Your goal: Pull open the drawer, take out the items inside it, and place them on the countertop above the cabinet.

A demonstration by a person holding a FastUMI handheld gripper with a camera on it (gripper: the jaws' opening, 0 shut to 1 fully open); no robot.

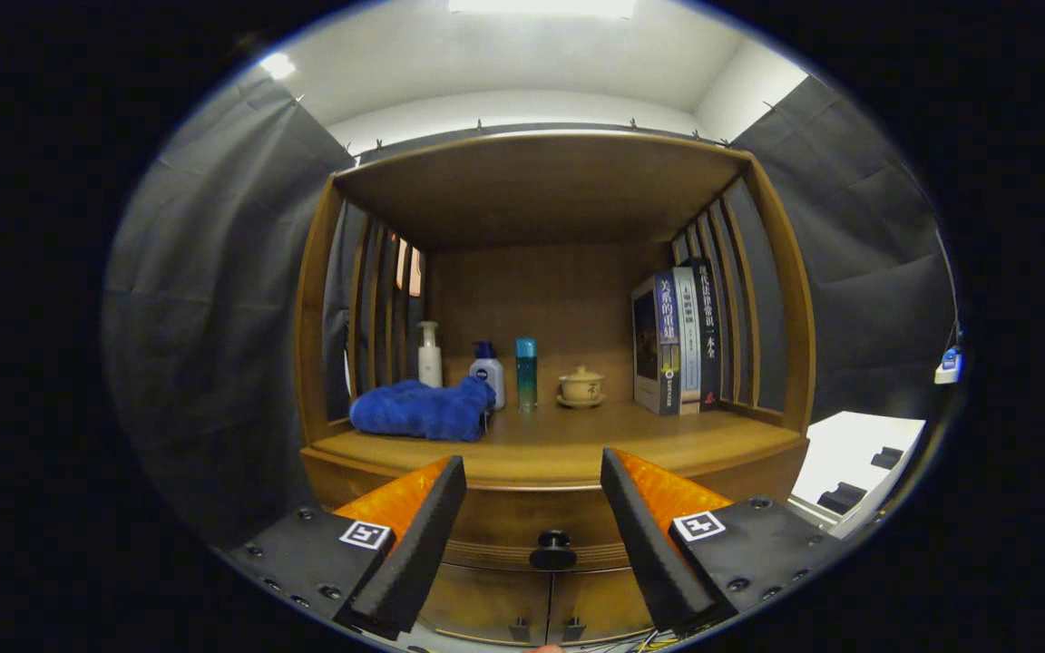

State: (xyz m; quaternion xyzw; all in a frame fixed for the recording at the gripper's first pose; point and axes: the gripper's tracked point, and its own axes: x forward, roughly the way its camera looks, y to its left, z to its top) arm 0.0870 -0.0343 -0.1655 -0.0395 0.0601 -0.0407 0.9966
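A wooden cabinet stands ahead of me, its countertop (568, 449) under an open shelf niche. Below the countertop runs the drawer front (522, 521), shut, with a dark round knob (552, 550) at its middle. My gripper (533, 473) is open, its two fingers spread wide with nothing between them. The knob lies between the fingers and a little beyond them, lower than the tips. The inside of the drawer is hidden.
On the countertop lie a blue towel (421, 410), a white pump bottle (429, 355), a white bottle with blue cap (488, 372), a teal bottle (526, 372), a lidded tea cup (581, 387) and standing books (677, 336). Two lower doors (550, 603) sit under the drawer. A white table (858, 458) stands right.
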